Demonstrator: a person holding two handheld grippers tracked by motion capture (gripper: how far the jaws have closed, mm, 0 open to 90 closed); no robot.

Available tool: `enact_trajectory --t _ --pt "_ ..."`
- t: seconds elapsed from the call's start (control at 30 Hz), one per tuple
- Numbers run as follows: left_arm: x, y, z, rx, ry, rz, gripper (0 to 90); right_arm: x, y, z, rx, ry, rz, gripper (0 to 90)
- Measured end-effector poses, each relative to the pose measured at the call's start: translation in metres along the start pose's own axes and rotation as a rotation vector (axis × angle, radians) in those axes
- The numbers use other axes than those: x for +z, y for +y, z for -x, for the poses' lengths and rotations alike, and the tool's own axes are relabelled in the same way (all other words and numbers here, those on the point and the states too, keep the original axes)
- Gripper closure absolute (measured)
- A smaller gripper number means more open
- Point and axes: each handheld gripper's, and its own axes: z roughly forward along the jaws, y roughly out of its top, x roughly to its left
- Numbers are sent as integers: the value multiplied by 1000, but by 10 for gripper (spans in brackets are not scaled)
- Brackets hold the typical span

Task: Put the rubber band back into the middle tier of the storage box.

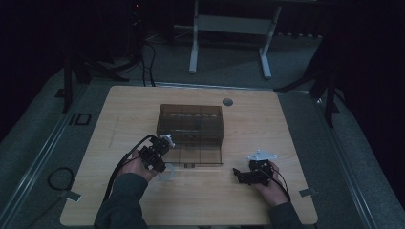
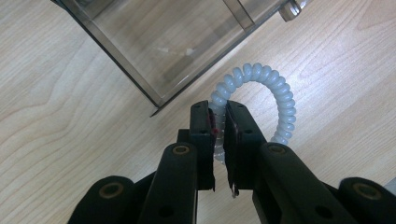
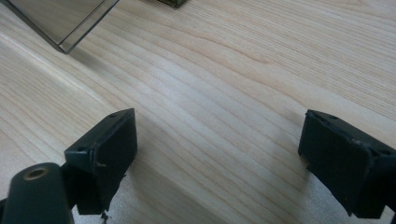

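The wooden surface (image 1: 248,109) carries everything here, its pale grain running under both pairs of tongs. At its centre stands a smoky clear plastic box (image 1: 191,125) with inner dividers; a hinged panel of it lies flat on the wood toward six o'clock, and a small metal fitting sits at that panel's front edge. In the left gripper view one corner of the box (image 2: 159,51) sits at about eleven o'clock from the jaws, close by but apart from them.

The left tongs (image 1: 154,157), in the person's left hand (image 1: 133,168), sit just off the seven o'clock corner of the flat panel. Their jaws are drawn almost together and pinch one end of a white spiral hair tie (image 2: 261,93), a coiled plastic loop. The loop arches away from the jaw tips toward one o'clock in that view and lies on the wood, near the box corner without touching it. From above, the hair tie (image 1: 167,174) shows as a faint pale ring at five o'clock from the left tongs.

The right tongs (image 1: 246,175), in the right hand (image 1: 270,183), rest near the surface at four o'clock from the box, well apart from it. Their jaws stand spread wide with bare wood between them (image 3: 219,154) and nothing held.
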Motion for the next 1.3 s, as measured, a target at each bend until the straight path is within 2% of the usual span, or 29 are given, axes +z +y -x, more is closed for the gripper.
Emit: enact_trajectory --t 0.23,0.63,1.2,1.23,1.3 --pt "-4 1 -3 -8 0 13 822 0 0 0 0 0 0 115" --pt "-12 2 -13 -53 -8 62 822 0 0 0 -1 1 -1 115" --pt "-10 9 -17 -78 9 76 821 0 0 0 0 1 -1 115" --pt "-10 10 -17 -93 7 80 822 0 0 0 -1 1 -1 114" --pt "-9 10 -18 -95 9 76 821 0 0 0 0 1 -1 115"
